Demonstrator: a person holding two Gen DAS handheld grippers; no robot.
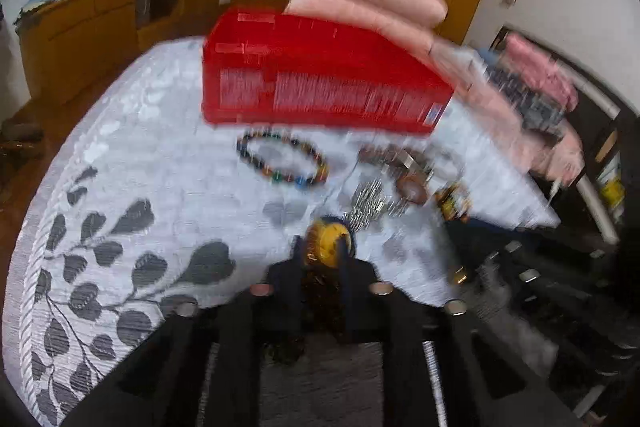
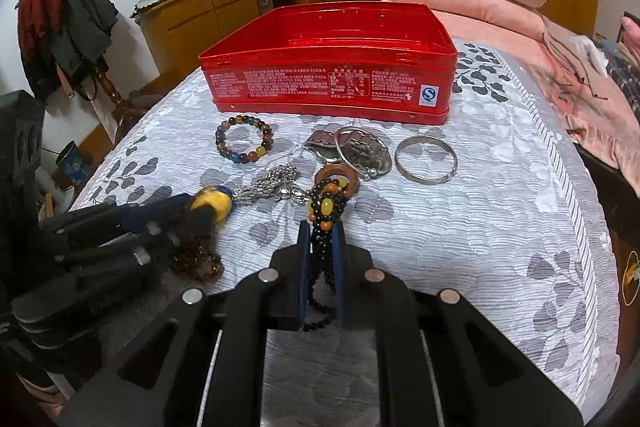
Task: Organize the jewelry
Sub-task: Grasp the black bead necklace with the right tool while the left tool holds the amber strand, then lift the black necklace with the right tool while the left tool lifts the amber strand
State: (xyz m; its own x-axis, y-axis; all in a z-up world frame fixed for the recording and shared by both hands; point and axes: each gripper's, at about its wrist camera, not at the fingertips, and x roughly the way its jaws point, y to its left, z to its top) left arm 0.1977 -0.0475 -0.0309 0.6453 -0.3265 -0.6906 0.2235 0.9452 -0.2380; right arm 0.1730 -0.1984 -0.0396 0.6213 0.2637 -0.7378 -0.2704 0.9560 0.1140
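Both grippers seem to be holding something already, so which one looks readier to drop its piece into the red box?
Probably the right gripper: it grips the black bead strand and points straight at the red box. The left gripper, gripping a yellow bead, sits off to the side.

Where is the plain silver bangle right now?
In the right wrist view the silver bangle lies flat on the bedspread, in front of the red tin, right of the tangled metal pieces.

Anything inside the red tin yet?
The red tin is open; its visible far inner wall and upper interior show no jewelry. Its front wall hides the floor, so the bottom can't be confirmed.
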